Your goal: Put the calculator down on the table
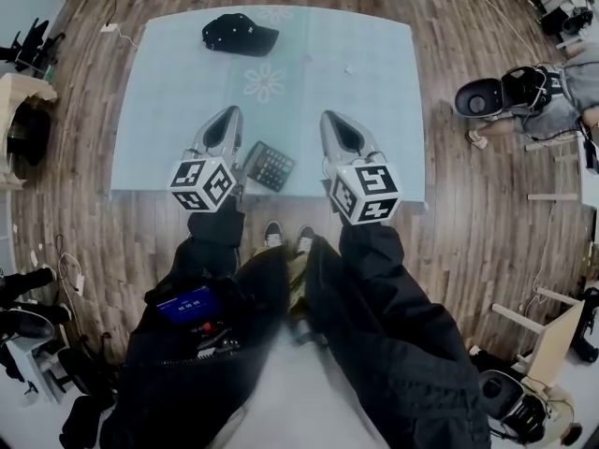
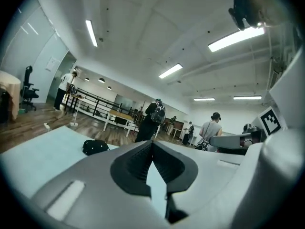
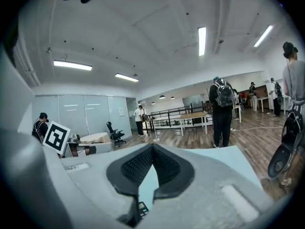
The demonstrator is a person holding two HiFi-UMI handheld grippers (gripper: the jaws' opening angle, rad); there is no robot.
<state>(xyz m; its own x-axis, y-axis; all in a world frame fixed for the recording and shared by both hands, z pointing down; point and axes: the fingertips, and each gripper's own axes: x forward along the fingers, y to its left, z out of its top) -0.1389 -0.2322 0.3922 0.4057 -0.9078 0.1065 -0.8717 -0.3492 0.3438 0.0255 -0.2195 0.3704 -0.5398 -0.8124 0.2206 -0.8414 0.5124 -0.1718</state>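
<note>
Calculator (image 1: 270,165) is flat on the light-blue tabletop (image 1: 374,73), near the front edge and skewed diagonally. Nothing is holding it. In the head view it sits between the two tools, closer to the left one.

Left tool (image 1: 229,113): jaws closed tip to tip, nothing between them, and only tabletop shows through the gap behind the tips.

Right tool (image 1: 333,118): also closed and empty. A corner of the calculator shows low in the right gripper view, beneath the jaws.

Black cap (image 1: 240,34) is at the far side of the tabletop, well apart from the calculator.
</note>
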